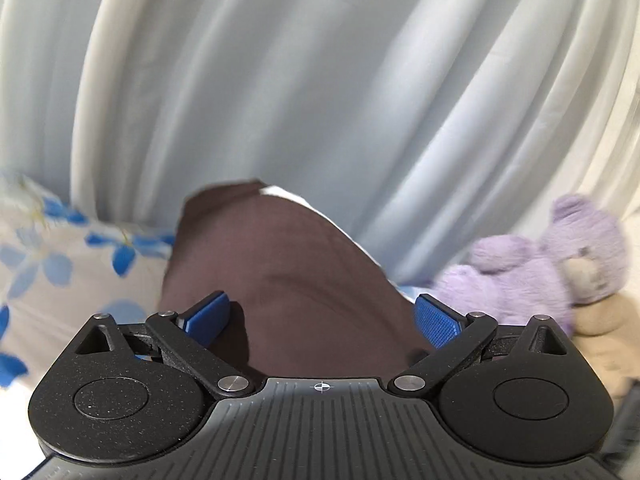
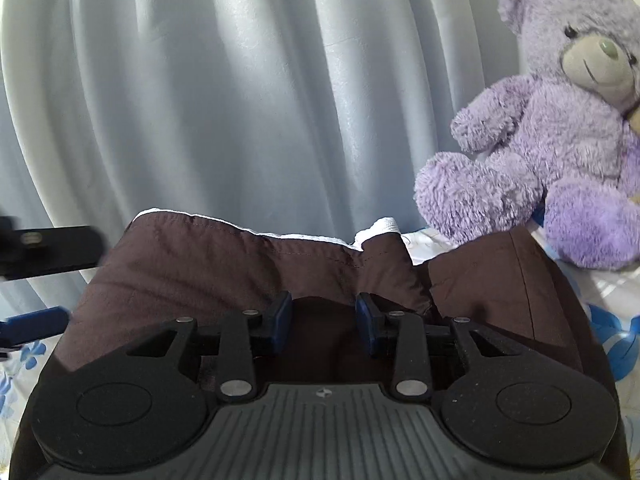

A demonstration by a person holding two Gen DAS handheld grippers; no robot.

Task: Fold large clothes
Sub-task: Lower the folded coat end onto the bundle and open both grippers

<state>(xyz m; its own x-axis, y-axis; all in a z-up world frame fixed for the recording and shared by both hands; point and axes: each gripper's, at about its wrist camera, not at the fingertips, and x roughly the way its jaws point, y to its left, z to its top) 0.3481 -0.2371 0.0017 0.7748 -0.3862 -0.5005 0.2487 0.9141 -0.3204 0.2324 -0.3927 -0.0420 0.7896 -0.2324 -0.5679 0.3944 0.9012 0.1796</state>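
Observation:
A dark brown garment (image 1: 288,272) with a white inner edge lies on a floral bed sheet (image 1: 60,264). My left gripper (image 1: 322,316) is open, its blue pads wide apart over the cloth, holding nothing. In the right wrist view the same garment (image 2: 224,268) is bunched, with a white-trimmed hem along its far edge. My right gripper (image 2: 324,320) is open with a moderate gap, pads above the cloth, nothing between them. The left gripper's blue finger (image 2: 36,326) shows at the left edge of that view.
A pale blue-grey curtain (image 2: 240,92) hangs close behind the bed. A purple teddy bear (image 2: 560,132) sits at the right by the garment; it also shows in the left wrist view (image 1: 548,264). The floral sheet (image 2: 612,344) extends to the right.

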